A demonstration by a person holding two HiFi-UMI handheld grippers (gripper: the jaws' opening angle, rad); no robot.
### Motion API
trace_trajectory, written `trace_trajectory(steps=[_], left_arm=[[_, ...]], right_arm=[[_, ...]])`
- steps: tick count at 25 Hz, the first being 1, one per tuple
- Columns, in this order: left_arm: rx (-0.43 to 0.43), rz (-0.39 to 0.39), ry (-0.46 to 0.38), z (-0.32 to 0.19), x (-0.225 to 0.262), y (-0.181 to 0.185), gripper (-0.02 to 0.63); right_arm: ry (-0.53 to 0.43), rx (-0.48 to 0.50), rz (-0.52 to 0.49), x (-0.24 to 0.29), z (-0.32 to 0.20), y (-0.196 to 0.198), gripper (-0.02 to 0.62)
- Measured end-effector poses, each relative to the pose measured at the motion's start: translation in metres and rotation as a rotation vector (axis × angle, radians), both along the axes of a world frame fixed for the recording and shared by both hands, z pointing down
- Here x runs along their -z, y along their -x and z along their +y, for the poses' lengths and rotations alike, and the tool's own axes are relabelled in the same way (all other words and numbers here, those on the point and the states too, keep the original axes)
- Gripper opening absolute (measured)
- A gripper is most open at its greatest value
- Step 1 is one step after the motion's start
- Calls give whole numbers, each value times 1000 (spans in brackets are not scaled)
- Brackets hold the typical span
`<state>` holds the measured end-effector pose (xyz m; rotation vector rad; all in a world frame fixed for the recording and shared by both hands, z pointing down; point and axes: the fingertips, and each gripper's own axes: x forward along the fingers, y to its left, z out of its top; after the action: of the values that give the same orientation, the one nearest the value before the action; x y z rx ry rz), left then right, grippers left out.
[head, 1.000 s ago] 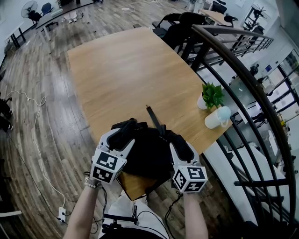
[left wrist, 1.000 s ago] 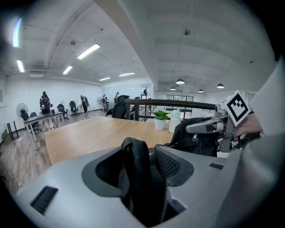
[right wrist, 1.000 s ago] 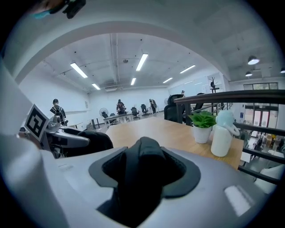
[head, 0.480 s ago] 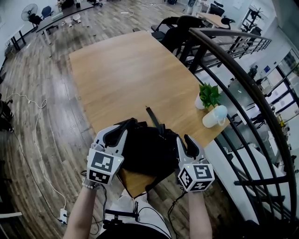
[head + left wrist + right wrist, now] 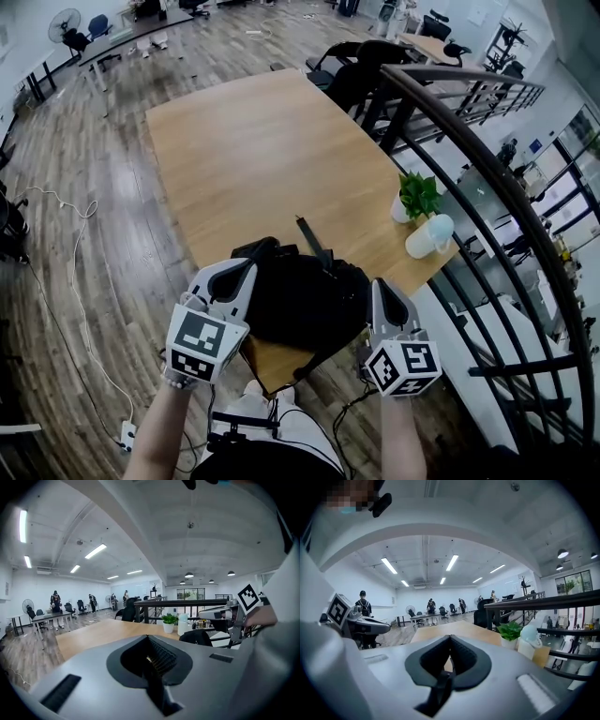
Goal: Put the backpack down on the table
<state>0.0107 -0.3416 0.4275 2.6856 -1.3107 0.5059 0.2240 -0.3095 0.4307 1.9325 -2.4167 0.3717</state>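
Now left hand-held gripper and right hand-held gripper, just closed, pinch the backpack on the wooden table.

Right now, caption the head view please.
Left hand-held gripper and right hand-held gripper clamp a backpack at the table.

You're in an open-plan office. A long wooden table lies before you with black office chairs at its far end. More desks and a pedestal fan stand across the wood-plank floor. Strip lights run overhead, and a black metal railing borders your right.
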Motion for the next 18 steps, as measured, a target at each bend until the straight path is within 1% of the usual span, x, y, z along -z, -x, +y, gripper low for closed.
trace_trajectory(steps=[3, 5, 11, 15, 18], left_arm=[[-9, 16, 3, 15, 7, 0, 6], [-14, 11, -2, 25, 8, 1, 6], [-24, 39, 17, 53, 7, 1, 6], [-56, 26, 3, 72, 6, 0, 6], [-56, 20, 2, 83, 4, 3, 6]], right_arm=[[5, 10, 14, 3, 13, 5, 9], [7, 16, 18, 4, 21, 8, 9], [6, 43, 3, 6, 45, 22, 8], [5, 68, -13, 8, 58, 34, 8], [10, 78, -20, 7, 65, 36, 9]])
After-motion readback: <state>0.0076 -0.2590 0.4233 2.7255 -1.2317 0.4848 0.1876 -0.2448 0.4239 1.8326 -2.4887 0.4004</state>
